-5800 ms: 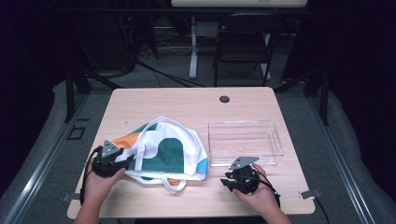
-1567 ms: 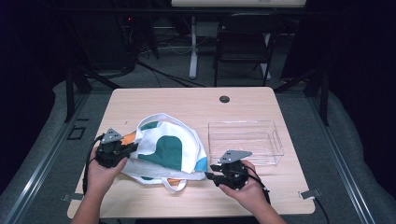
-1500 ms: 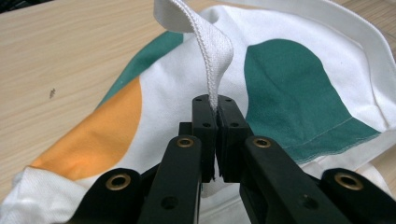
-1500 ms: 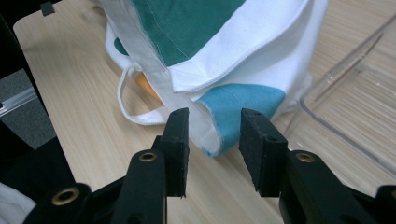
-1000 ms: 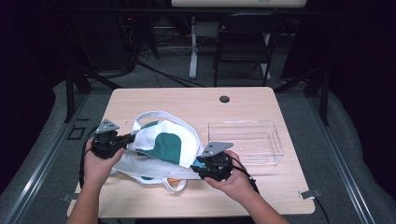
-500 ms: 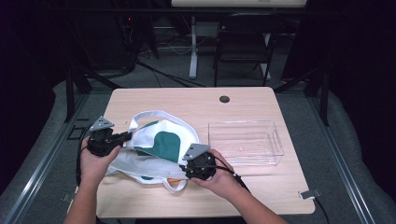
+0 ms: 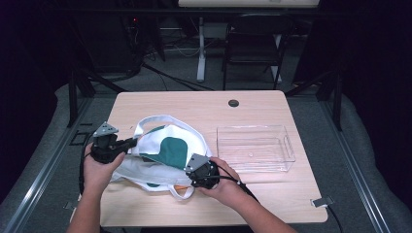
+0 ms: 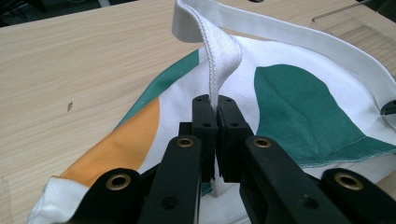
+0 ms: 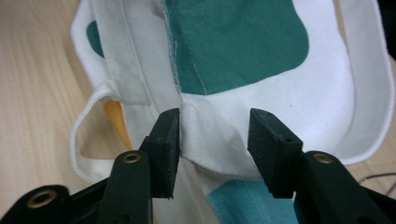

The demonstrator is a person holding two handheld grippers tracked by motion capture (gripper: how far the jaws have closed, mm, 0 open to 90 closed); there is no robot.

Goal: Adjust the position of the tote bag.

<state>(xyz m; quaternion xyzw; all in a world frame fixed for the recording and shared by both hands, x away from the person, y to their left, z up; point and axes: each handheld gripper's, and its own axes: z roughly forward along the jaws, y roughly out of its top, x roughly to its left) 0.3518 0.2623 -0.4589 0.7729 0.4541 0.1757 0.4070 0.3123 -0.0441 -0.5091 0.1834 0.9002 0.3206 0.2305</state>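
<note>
While pinching the bag's white strap (image 8: 219, 56), left hand-held gripper (image 8: 215, 109) level; right hand-held gripper (image 9: 214, 135) spread around bag (image 7: 170, 150) edge.

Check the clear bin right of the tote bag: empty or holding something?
Empty. In the high view the clear bin shows only the table through its floor, and the tote bag lies wholly outside it.
</note>
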